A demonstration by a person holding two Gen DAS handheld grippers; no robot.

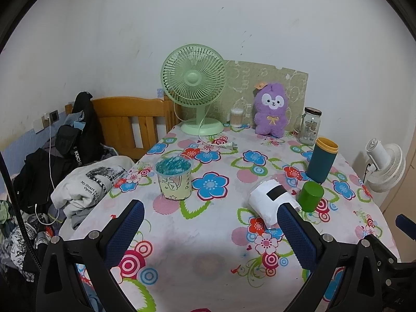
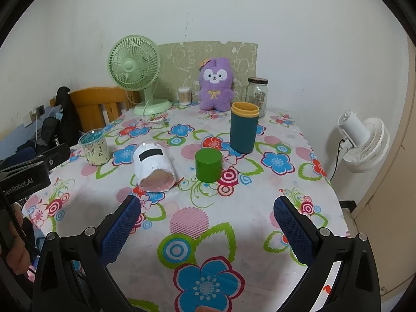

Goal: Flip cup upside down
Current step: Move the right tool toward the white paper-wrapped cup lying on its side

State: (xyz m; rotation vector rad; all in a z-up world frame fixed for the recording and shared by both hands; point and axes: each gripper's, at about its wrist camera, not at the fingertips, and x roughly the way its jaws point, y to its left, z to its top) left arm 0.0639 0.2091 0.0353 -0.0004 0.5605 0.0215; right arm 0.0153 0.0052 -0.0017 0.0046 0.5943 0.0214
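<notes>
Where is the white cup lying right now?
In the right wrist view, the white cup lies on its side, left of centre, between the patterned cup and the green canister.

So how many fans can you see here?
2. A green fan stands at the table's far left corner; a white fan sits off the table to the right. Others may be hidden.

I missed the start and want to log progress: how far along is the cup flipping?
Nothing looks done yet. The teal cup with the yellow rim stands upright, mouth up, and the plastic cup also stands mouth up; the white cup lies on its side. Nothing is in hand: the left tool and right tool are both open above the tablecloth. The grasp, the turn and the set-down are all left.
</notes>
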